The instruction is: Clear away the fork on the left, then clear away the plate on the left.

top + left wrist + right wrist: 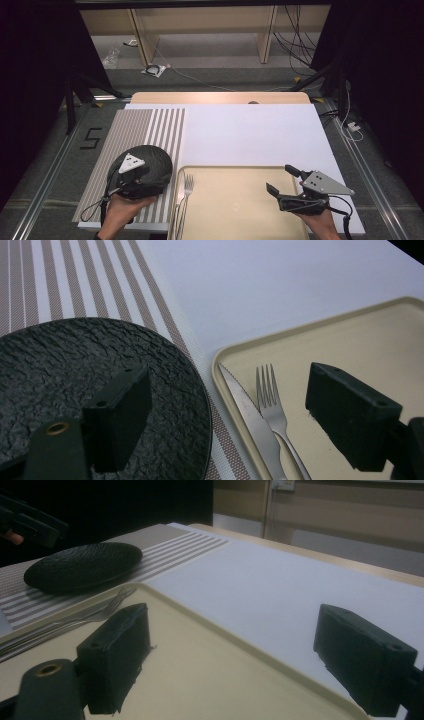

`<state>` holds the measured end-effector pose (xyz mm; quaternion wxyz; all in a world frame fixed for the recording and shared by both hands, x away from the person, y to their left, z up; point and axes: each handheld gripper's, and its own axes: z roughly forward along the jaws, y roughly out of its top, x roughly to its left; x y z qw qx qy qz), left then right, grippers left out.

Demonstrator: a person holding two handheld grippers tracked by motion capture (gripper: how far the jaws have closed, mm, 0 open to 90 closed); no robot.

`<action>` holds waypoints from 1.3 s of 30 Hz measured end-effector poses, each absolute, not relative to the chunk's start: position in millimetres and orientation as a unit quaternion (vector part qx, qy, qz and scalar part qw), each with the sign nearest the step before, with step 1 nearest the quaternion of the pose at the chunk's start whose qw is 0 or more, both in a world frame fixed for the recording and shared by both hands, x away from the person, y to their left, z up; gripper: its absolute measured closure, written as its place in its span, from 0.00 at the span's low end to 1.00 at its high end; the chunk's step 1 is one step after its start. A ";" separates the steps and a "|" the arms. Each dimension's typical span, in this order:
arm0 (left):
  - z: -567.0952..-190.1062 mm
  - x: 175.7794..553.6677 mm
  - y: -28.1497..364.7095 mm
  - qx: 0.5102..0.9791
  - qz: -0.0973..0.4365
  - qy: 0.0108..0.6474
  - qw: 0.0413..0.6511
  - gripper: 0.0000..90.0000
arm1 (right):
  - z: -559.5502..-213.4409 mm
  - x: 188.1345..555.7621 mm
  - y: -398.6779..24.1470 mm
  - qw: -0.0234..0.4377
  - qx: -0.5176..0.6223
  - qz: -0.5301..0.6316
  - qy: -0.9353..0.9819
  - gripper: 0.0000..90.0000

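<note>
A black rough-textured plate (155, 156) (55, 365) (85, 565) lies on a striped placemat (145, 125) (75, 280) at the front left. My left gripper (137, 176) (227, 385) hovers above the plate's near side, open and holding nothing; one jaw is over the plate, the other over the tray. A beige tray (240, 210) (360, 340) (200, 670) sits at the front centre. A fork (188, 186) (270, 395) (100, 611) and a knife (178, 202) (247, 410) lie along its left edge. My right gripper (282, 181) (232, 617) is over the tray's right part, open and empty.
A white sheet (250, 135) (280, 585) covers the tabletop beyond the tray. The wooden table edge (220, 97) runs along the far side. Cables (295, 35) and shelving stand on the floor behind. Metal rails flank the table.
</note>
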<state>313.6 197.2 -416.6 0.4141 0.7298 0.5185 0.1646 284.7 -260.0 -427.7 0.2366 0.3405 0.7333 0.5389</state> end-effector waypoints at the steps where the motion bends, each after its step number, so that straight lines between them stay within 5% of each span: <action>1: -417.6 313.9 198.7 0.729 0.163 0.523 0.411 0.20 | -427.6 284.7 -260.3 0.236 0.341 0.537 0.734 0.18; 39: -435.6 308.9 247.2 0.597 0.156 0.653 0.439 0.20 | -426.1 282.2 -259.1 0.240 0.337 0.537 0.735 0.18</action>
